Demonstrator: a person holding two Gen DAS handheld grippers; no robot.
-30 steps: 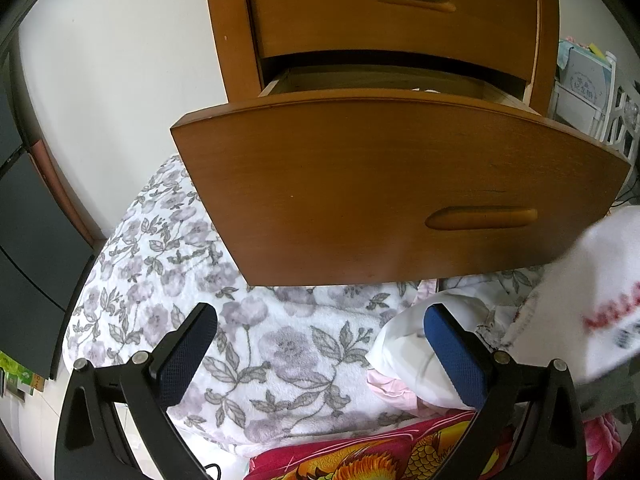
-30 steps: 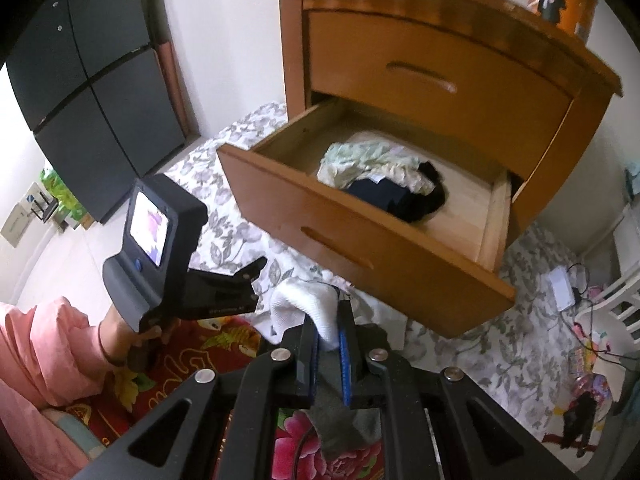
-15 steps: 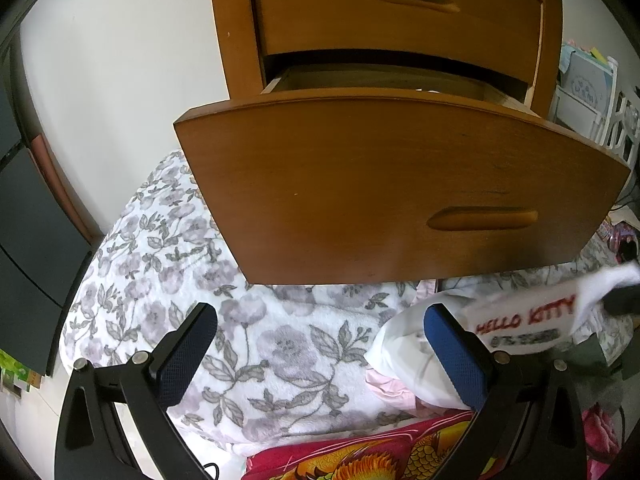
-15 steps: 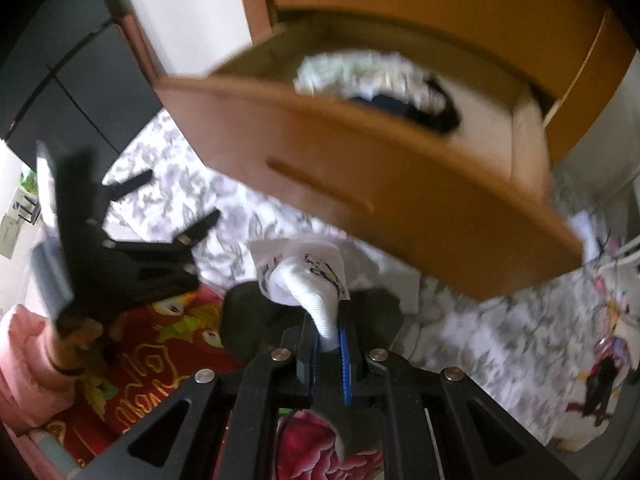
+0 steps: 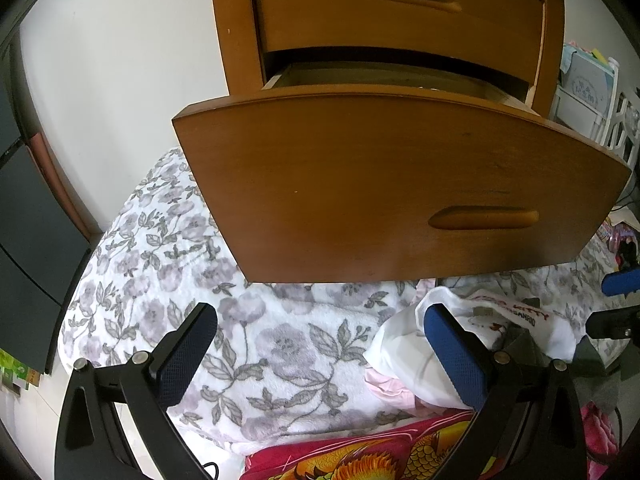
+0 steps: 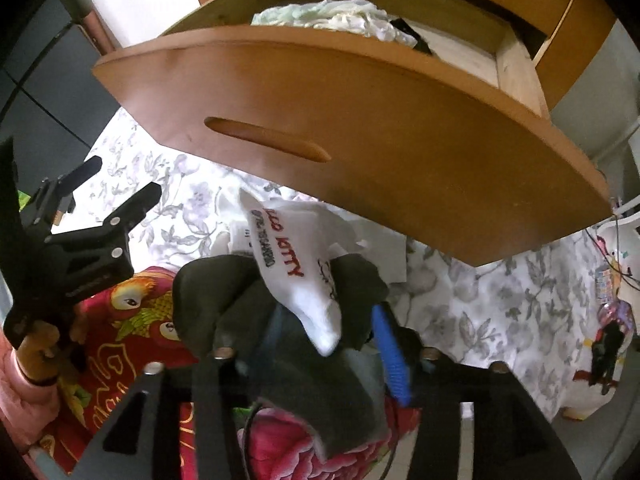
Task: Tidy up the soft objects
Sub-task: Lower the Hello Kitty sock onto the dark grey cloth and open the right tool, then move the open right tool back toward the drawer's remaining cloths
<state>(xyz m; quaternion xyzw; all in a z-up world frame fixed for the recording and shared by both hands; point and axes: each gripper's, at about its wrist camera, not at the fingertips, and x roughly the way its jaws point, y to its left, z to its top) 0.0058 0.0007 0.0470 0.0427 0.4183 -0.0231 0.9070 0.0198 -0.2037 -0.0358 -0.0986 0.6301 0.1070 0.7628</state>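
White sock is released onto the dark garment — right hand-held gripper jaws have just been opening, now apart; left hand-held gripper is held apart, empty. Drawer placement is not yet done.

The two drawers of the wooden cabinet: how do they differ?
The lower drawer is pulled far out; the upper drawer is shut. The right wrist view shows crumpled pale clothes and something dark inside the lower drawer; the upper drawer's contents are hidden. Both share the brown wood, a curved front and a long recessed handle.
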